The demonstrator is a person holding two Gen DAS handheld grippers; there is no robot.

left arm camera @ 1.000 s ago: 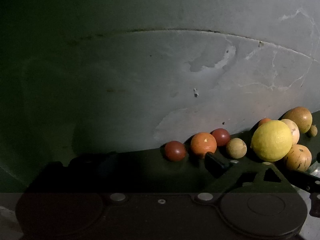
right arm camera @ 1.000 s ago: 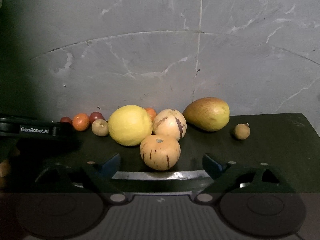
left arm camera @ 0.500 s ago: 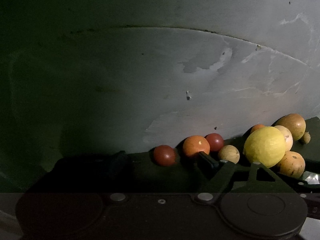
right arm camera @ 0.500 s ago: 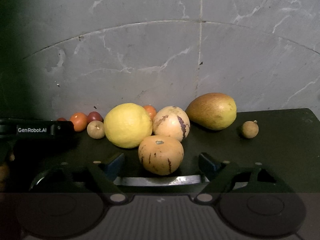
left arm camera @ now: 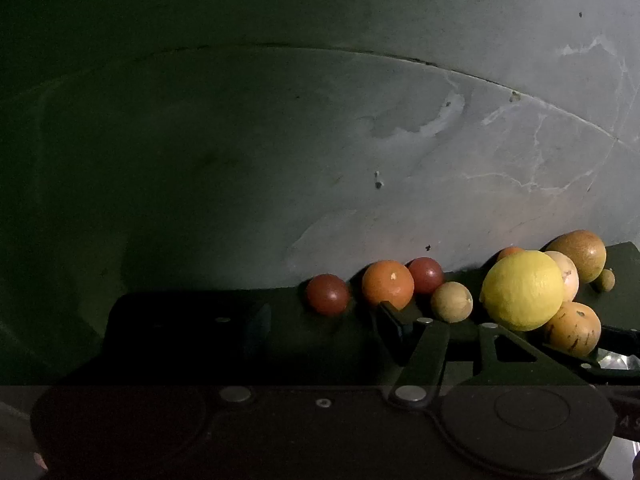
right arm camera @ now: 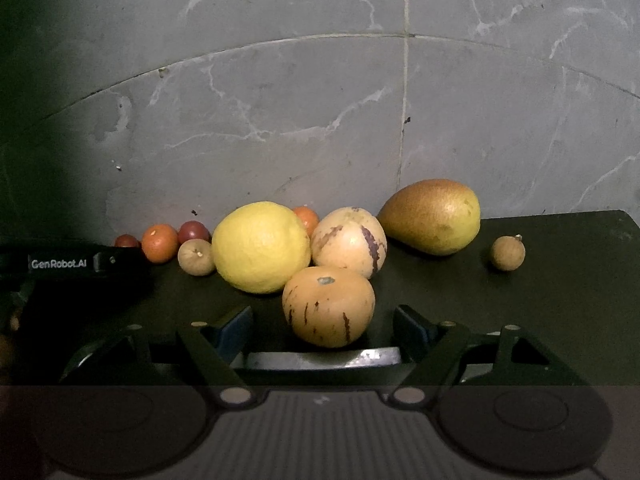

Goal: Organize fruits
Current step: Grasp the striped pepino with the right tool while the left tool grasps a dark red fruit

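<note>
"GenRobot.AI" in white letters on black left gripper (right arm camera: 60,264) body, right wrist view.

Both tools, left (left arm camera: 324,322) and right (right arm camera: 324,326), level (fingers spread wide).

Yellow lemon (right arm camera: 261,246), two striped melons (right arm camera: 329,306), mango (right arm camera: 433,216) and small fruits clustered on dark mat.

A grey wall (right arm camera: 400,120) of large stone-like tiles with pale marbled veins fills the view ahead of the jaws, a thin vertical seam (right arm camera: 405,92) running down it and a horizontal one crossing it higher up. Below, a dark surface (right arm camera: 560,300) stretches out in front of the jaws to the wall's foot. Off to the left the wall (left arm camera: 200,160) falls into deep shadow.
</note>
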